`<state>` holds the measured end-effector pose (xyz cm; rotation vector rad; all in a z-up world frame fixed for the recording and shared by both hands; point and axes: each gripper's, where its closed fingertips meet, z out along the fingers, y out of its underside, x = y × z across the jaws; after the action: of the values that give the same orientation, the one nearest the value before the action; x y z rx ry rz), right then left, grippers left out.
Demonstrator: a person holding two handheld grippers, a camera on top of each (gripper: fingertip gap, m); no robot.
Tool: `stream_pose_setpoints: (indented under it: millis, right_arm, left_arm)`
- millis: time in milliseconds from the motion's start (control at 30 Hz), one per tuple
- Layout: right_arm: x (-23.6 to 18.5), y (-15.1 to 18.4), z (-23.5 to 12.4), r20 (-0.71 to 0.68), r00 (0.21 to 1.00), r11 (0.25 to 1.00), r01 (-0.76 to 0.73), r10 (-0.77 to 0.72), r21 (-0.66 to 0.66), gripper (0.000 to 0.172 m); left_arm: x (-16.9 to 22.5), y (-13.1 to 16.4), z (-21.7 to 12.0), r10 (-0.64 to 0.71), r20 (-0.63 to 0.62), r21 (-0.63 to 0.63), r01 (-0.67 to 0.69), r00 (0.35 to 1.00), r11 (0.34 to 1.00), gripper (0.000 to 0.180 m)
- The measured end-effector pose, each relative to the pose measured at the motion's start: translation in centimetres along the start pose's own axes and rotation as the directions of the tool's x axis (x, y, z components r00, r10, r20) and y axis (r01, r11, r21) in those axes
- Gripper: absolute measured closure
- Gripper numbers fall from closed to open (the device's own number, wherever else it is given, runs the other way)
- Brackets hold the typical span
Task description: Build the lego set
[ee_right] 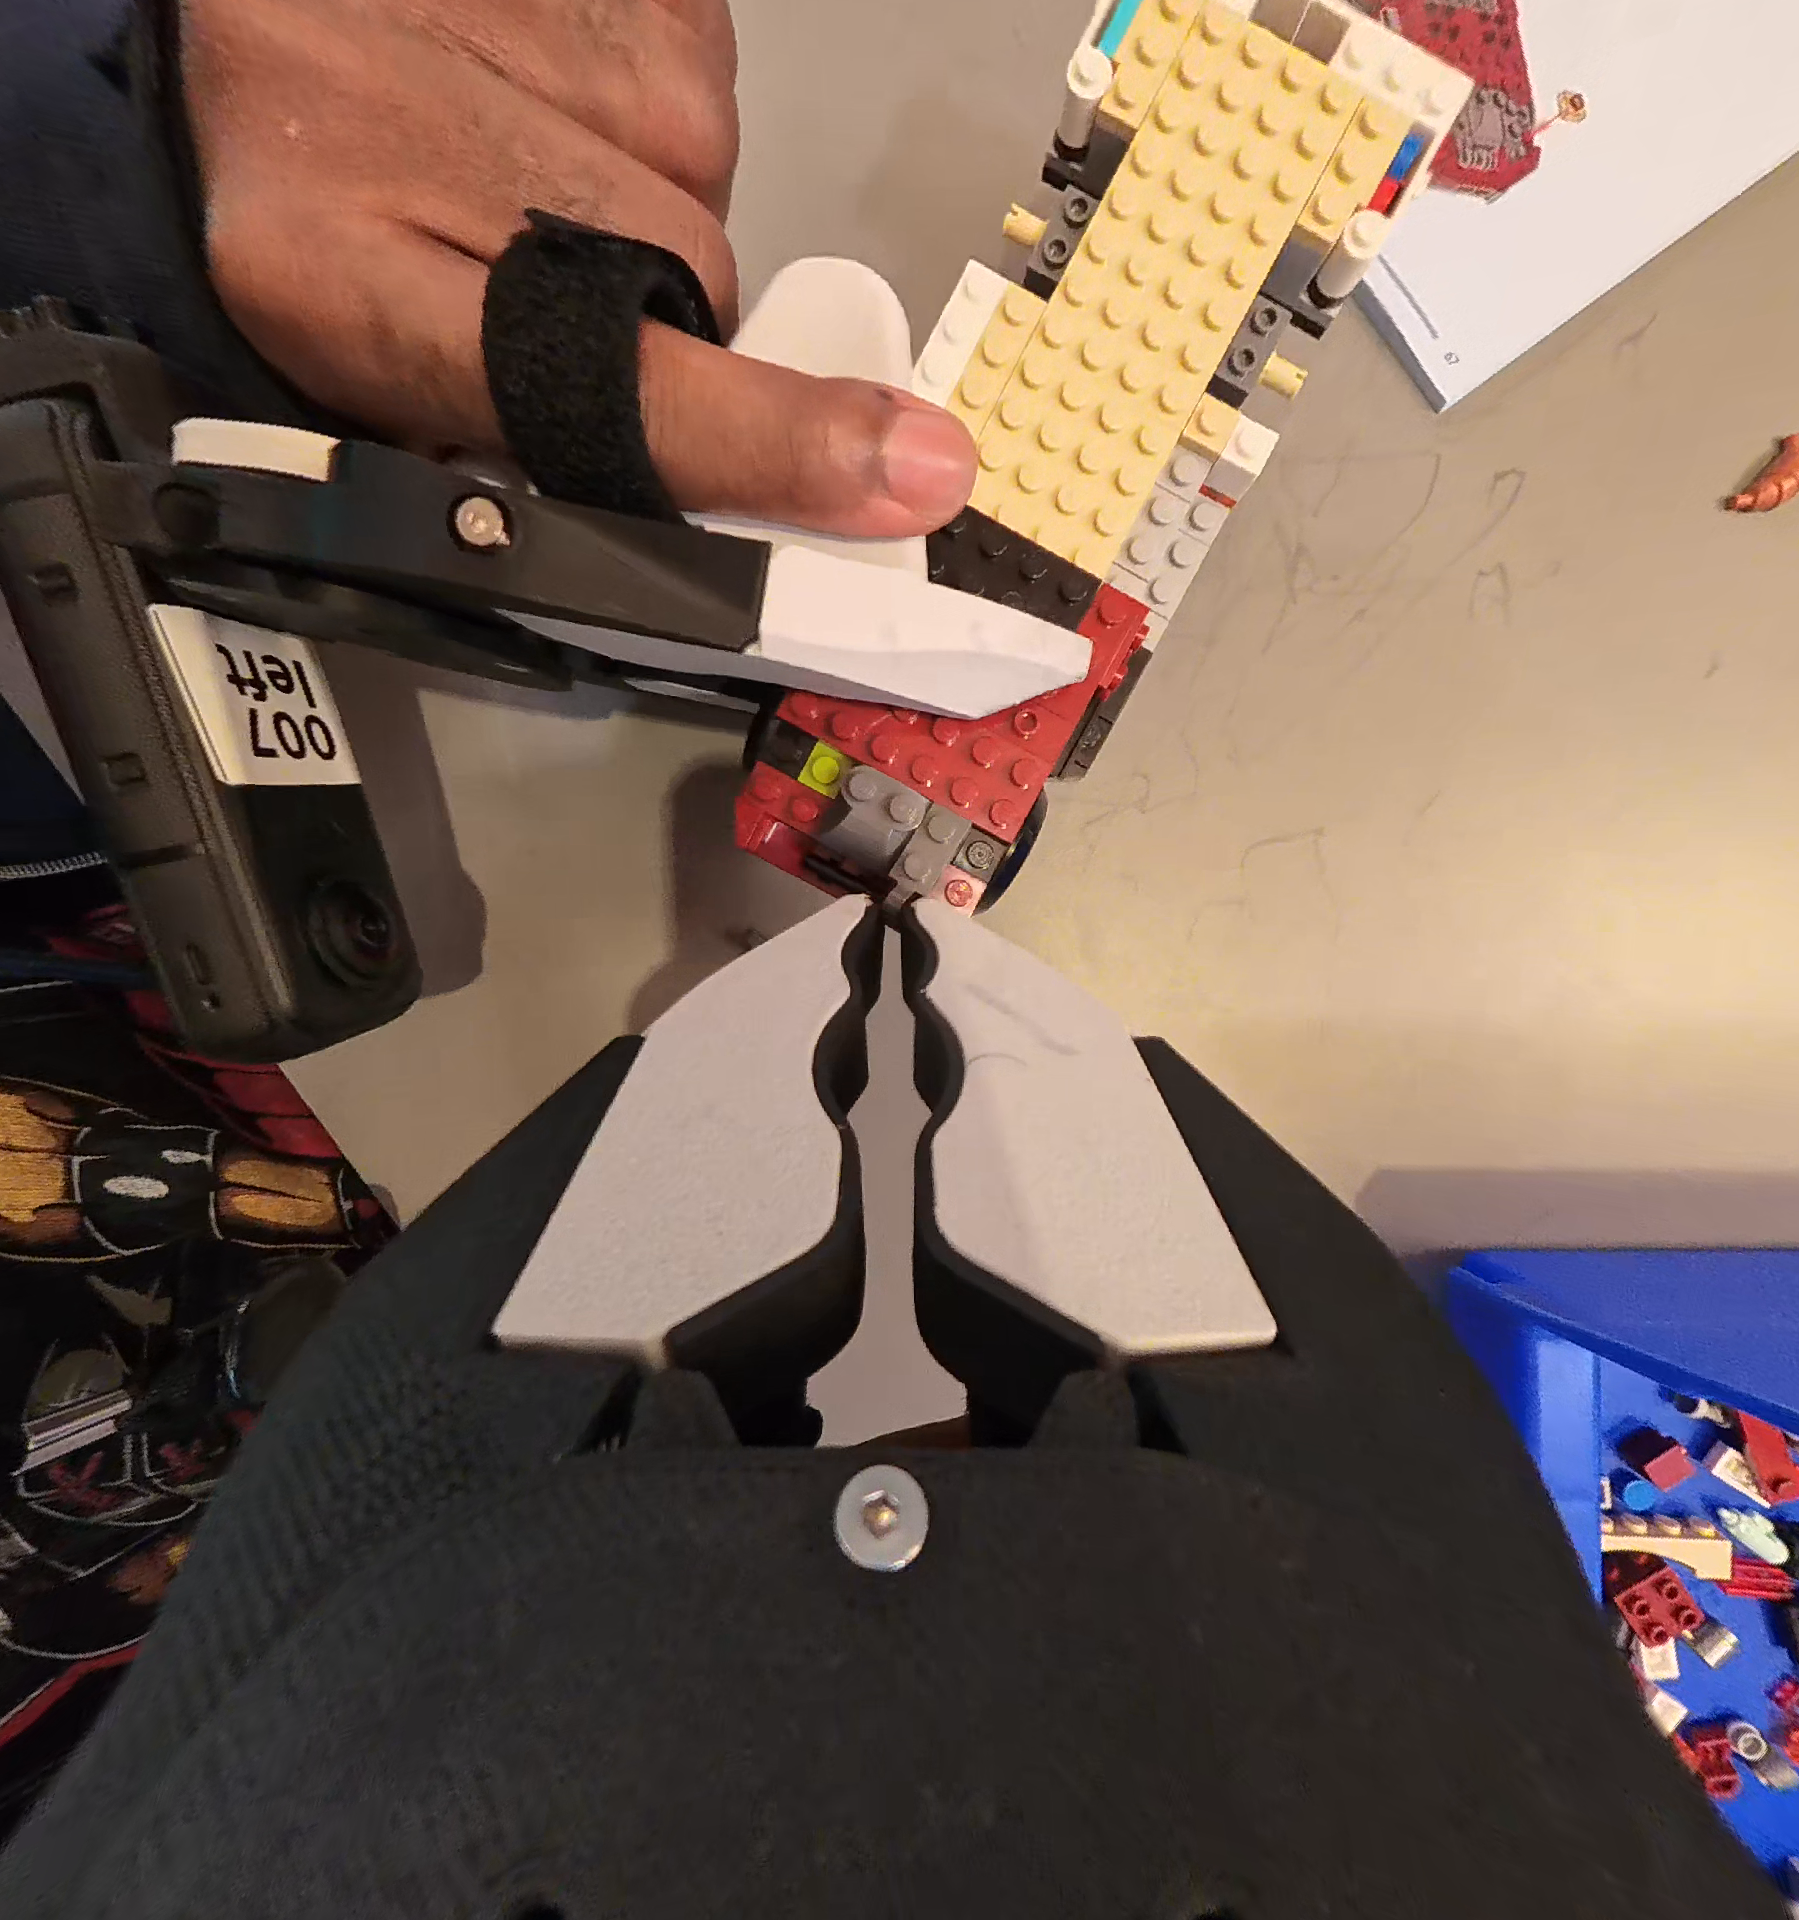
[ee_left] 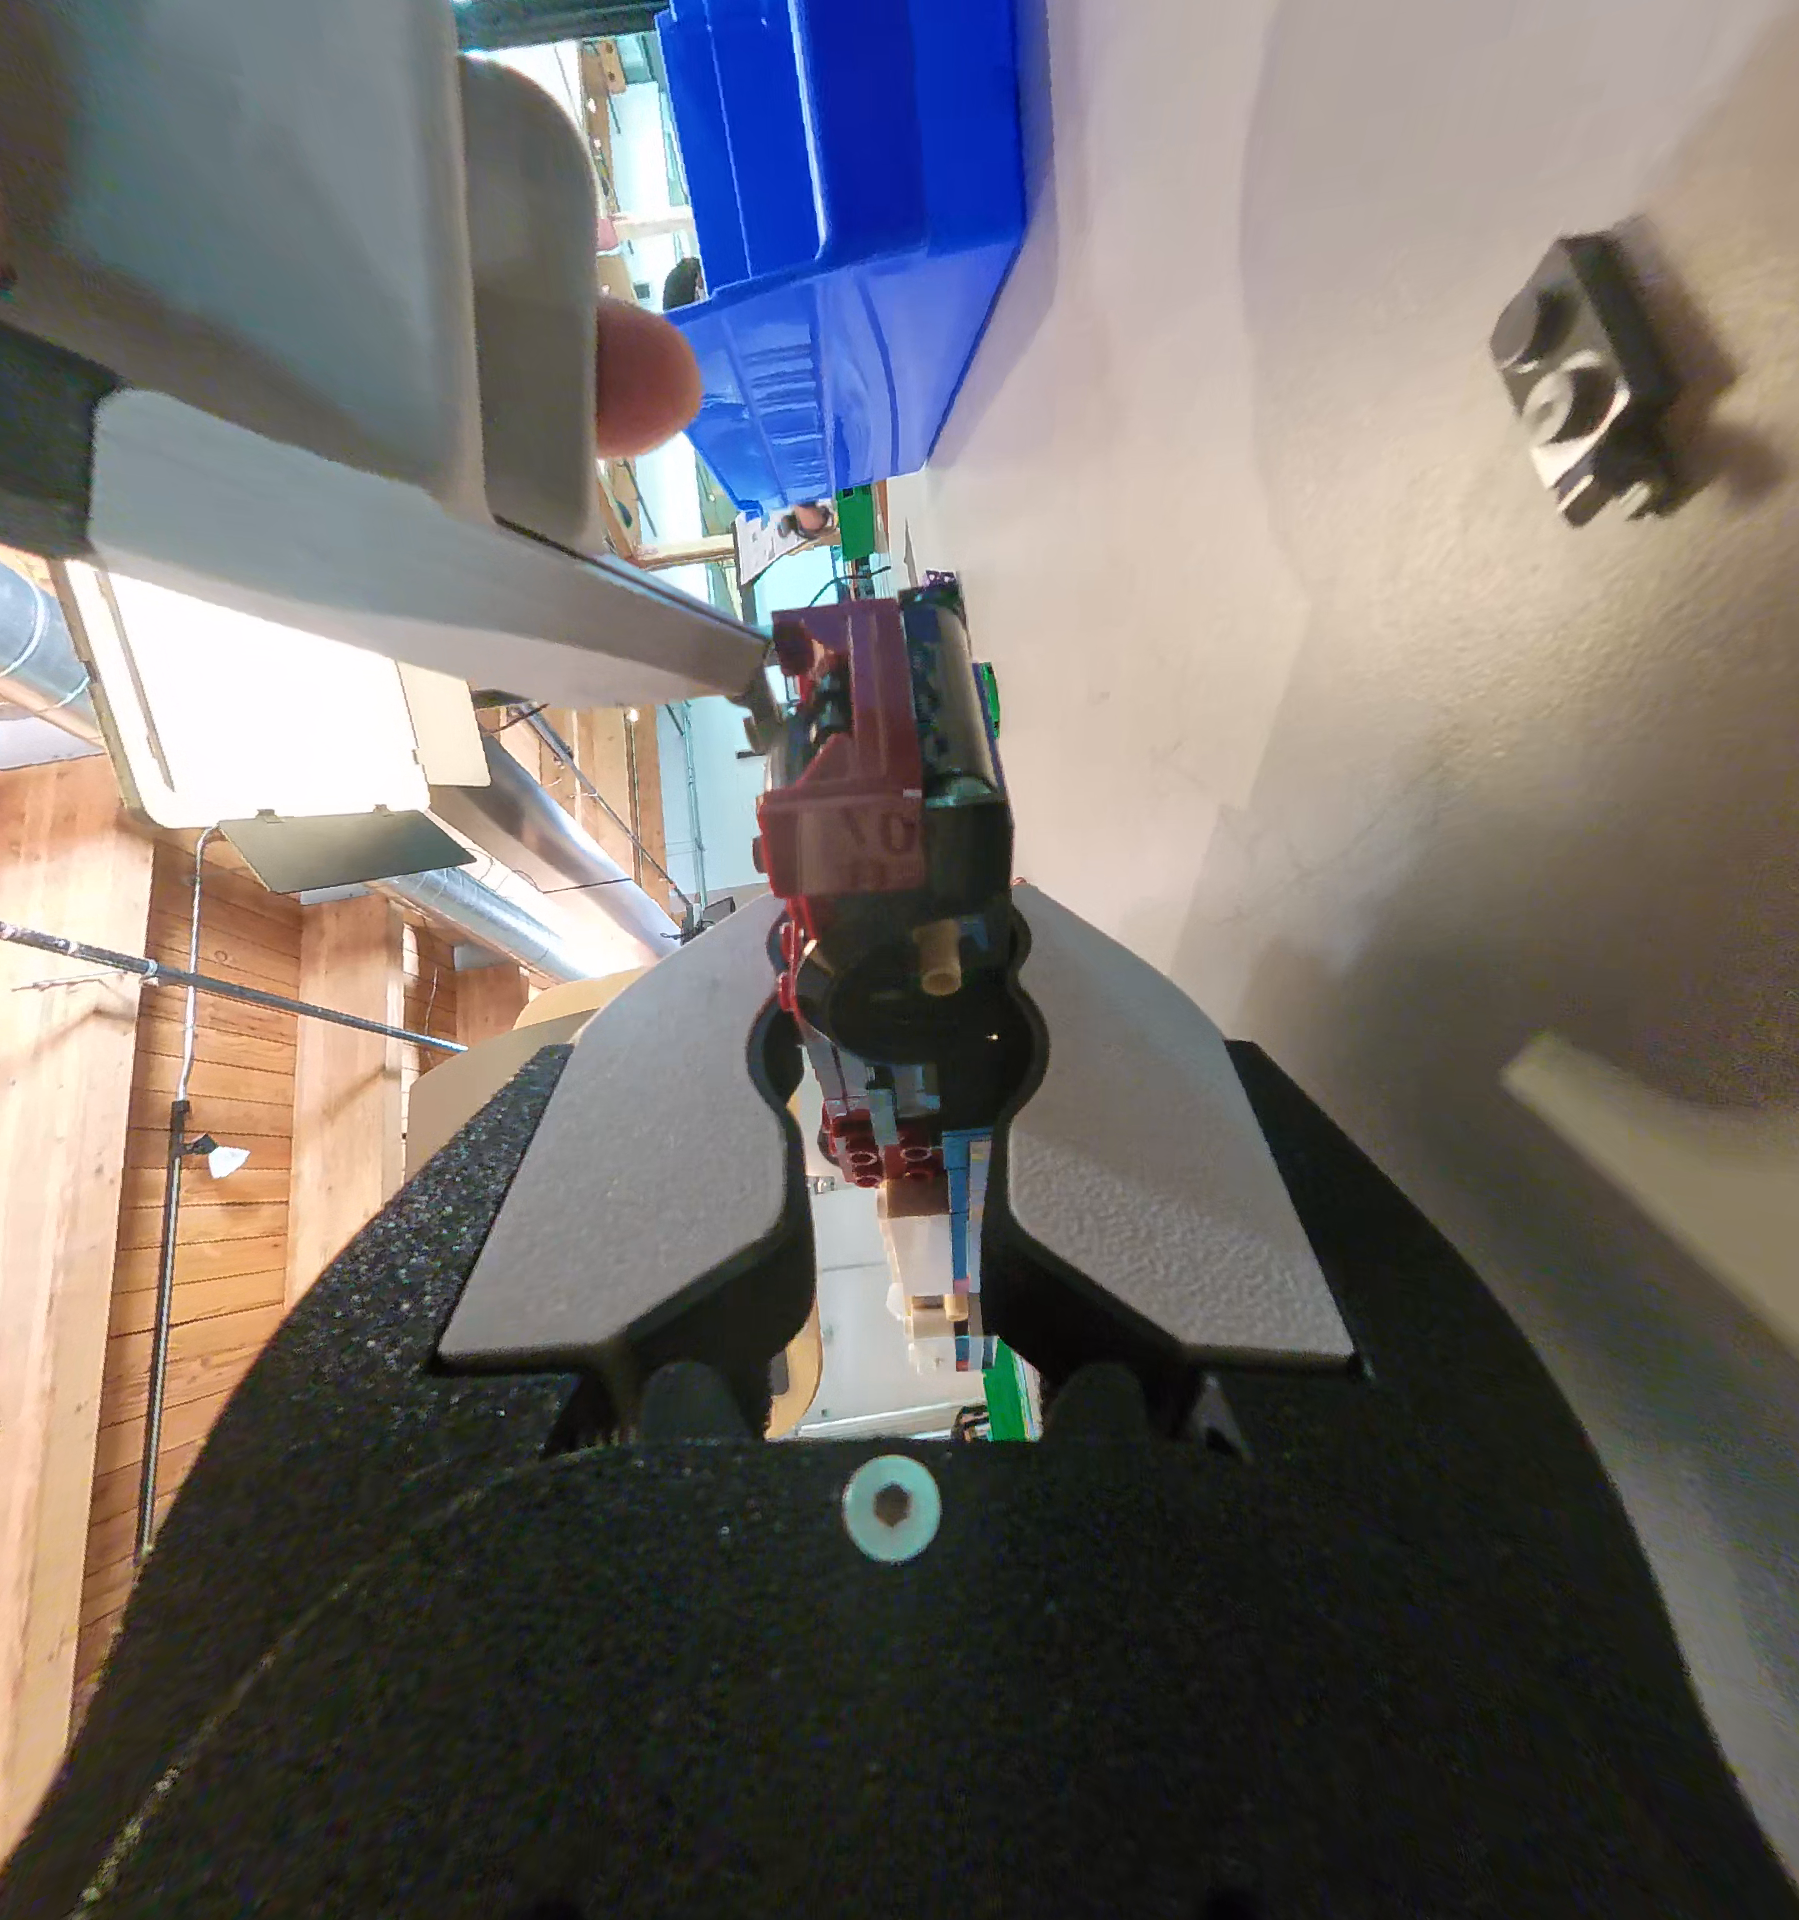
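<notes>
The left tool (ee_left: 900, 987) clamps the brick model (ee_right: 1113, 416) from the side above the worktop (ee_right: 1394, 831), while the right tool (ee_right: 887, 914), tips nearly together, pinches a thin grey piece (ee_right: 900, 888) at the model's dark-red end.

Brick model (ee_left: 879, 790) partly hidden between left gripper (ee_left: 900, 977) fingers; far end out of sight. Dark brick (ee_left: 1612, 384) motion-blurred. Blue bin (ee_right: 1705, 1538) cropped at edge, contents too small to sort.
</notes>
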<state>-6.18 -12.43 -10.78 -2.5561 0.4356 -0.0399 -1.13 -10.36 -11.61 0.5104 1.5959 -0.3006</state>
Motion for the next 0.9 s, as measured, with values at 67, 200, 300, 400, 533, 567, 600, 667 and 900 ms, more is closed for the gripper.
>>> stream_pose_setpoints:
  millis: [67, 200, 300, 400, 533, 567, 600, 667, 900]
  right_arm:
    - [-0.02, -0.01, 0.02, 0.004, 1.0, 1.0, -0.002, 0.002, 0.008, 0.168]
    - [0.16, 0.07, -0.06, -0.004, 1.0, 1.0, 0.015, -0.015, 0.012, 0.168]
    - [0.3, -0.02, -0.19, -0.012, 1.0, 0.999, 0.027, -0.027, 0.02, 0.168]
    - [0.31, -0.19, -0.22, -0.02, 0.999, 0.999, 0.035, -0.034, 0.033, 0.167]
    - [0.1, -0.32, -0.07, -0.025, 0.999, 0.998, 0.046, -0.045, 0.044, 0.165]
    - [0.13, -0.33, -0.03, -0.031, 0.998, 0.998, 0.052, -0.05, 0.044, 0.165]
    - [0.16, -0.36, -0.02, -0.037, 0.998, 0.997, 0.056, -0.054, 0.045, 0.165]
    - [0.16, -0.44, -0.05, -0.042, 0.997, 0.997, 0.062, -0.06, 0.051, 0.165]
    - [0.34, -0.61, -0.19, -0.054, 0.996, 0.995, 0.074, -0.071, 0.066, 0.163]
  left_arm:
    - [0.09, -0.02, 0.0, -0.004, -0.003, 0.002, 0.004, 1.0, 1.0, 0.146]
    - [0.18, -0.1, 0.0, -0.014, -0.006, 0.008, 0.014, 1.0, 1.0, 0.146]
    - [0.13, -0.05, 0.03, -0.023, -0.003, 0.008, 0.023, 1.0, 1.0, 0.146]
    - [0.11, 0.0, 0.06, -0.033, -0.002, 0.008, 0.033, 0.999, 0.999, 0.146]
    - [0.25, -0.03, 0.1, -0.04, -0.006, 0.011, 0.04, 0.999, 0.999, 0.146]
    - [0.3, 0.0, 0.13, -0.04, -0.008, 0.01, 0.04, 0.999, 0.999, 0.146]
    - [0.32, 0.01, 0.14, -0.042, -0.009, 0.01, 0.042, 0.999, 0.999, 0.146]
    - [0.31, 0.07, 0.15, -0.048, -0.009, 0.01, 0.048, 0.999, 0.999, 0.146]
    - [0.29, 0.13, 0.2, -0.073, -0.011, 0.012, 0.073, 0.997, 0.997, 0.146]
